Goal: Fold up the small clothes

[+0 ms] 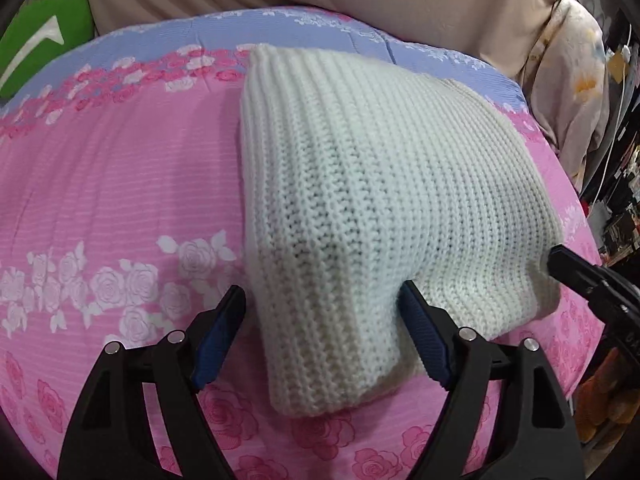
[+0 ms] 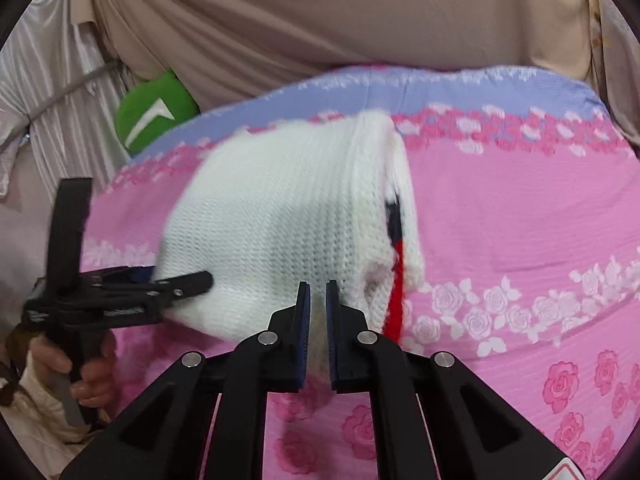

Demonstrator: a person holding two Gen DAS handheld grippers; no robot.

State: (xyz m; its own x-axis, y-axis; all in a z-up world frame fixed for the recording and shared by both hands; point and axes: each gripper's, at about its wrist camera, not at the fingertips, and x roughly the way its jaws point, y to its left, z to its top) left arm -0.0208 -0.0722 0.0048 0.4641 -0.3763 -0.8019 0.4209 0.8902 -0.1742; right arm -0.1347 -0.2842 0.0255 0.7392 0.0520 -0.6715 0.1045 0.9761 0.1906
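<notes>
We see a white ribbed knit garment (image 1: 360, 184) lying folded on the pink rose-print bedspread (image 1: 120, 184), a red and navy band (image 2: 394, 264) showing at its open edge. Our left gripper (image 1: 322, 344) stands spread wide, its blue pads either side of the knit's near corner without pressing it. Our right gripper (image 2: 318, 332) is pressed nearly together, pinching the near edge of the knit. A green cushion (image 2: 154, 112) sits at the far edge of the bedspread.

Bed under me, one knit on it.
I see a pink rose-print bedspread (image 1: 120, 184) with a blue band at its far edge; a folded white knit garment (image 1: 360, 184) lies directly on the pink part.
</notes>
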